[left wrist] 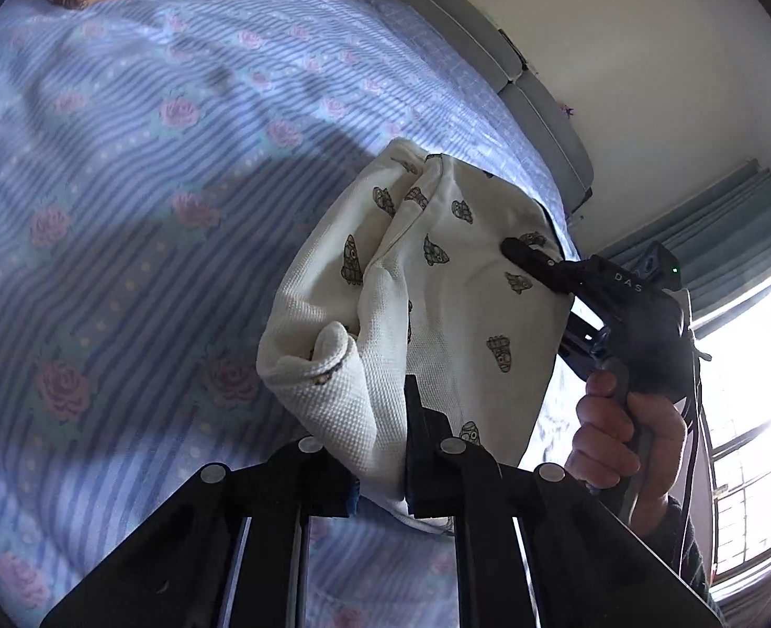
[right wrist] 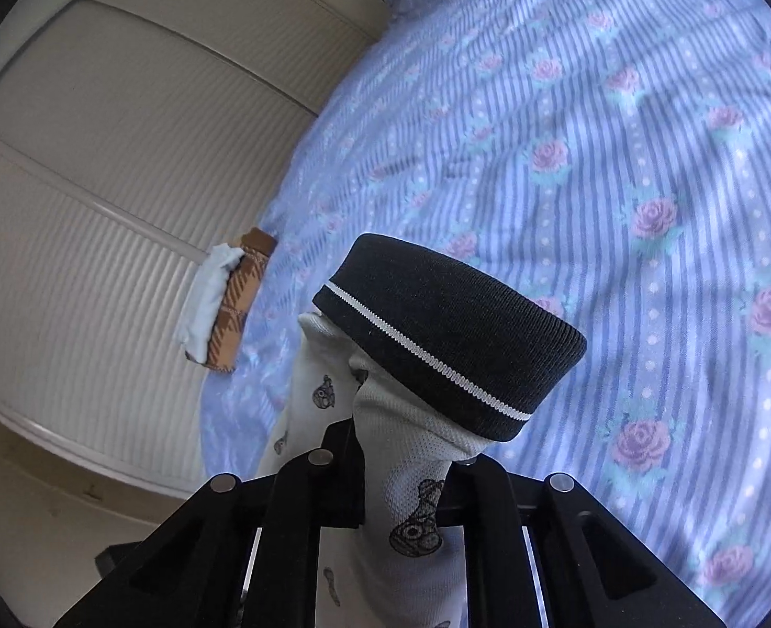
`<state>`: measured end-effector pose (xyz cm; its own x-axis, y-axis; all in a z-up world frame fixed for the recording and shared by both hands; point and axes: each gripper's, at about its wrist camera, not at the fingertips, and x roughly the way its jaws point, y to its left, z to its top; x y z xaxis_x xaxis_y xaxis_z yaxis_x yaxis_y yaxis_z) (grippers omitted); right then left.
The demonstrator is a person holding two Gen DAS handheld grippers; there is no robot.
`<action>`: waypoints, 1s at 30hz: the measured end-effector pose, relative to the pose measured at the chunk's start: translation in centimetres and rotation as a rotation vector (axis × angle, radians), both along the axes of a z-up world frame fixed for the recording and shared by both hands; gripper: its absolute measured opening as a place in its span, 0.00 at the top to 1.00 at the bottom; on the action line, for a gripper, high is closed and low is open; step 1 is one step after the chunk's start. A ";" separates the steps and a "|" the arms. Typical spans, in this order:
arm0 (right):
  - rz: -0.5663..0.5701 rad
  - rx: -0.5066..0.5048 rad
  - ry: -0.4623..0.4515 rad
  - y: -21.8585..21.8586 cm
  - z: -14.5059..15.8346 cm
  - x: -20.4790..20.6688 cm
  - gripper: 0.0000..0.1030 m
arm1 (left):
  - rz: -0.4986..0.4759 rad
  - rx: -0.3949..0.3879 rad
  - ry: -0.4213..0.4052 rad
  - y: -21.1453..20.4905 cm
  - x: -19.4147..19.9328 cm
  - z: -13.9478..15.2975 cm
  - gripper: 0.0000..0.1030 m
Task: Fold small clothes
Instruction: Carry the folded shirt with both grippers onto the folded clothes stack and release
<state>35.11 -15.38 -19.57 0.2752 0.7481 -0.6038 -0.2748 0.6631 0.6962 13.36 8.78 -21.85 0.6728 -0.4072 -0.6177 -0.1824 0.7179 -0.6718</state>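
A small white garment printed with little grey figures hangs in the air above the bed, stretched between both grippers. My left gripper is shut on its lower edge. My right gripper is shut on its far side, held by a hand. In the right wrist view the right gripper pinches the white cloth just below its dark ribbed band with a white stripe.
The bed has a blue striped sheet with pink roses. Folded clothes, brown check and pale blue, lie at its edge by a white wardrobe. A grey headboard and a curtained window are to the right.
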 end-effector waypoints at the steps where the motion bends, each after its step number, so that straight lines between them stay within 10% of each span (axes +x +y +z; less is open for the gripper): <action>1: -0.003 0.001 -0.006 0.1 0.6 -0.1 0.87 | -0.002 0.001 -0.002 0.1 0.0 0.5 0.87; 14: 0.057 -0.001 -0.104 8.8 9.6 0.5 0.87 | 0.024 0.011 -0.092 8.9 -0.1 8.7 0.87; 30: 0.289 0.111 -0.218 42.7 18.5 11.6 0.87 | 0.231 0.174 -0.157 38.2 7.4 19.1 0.87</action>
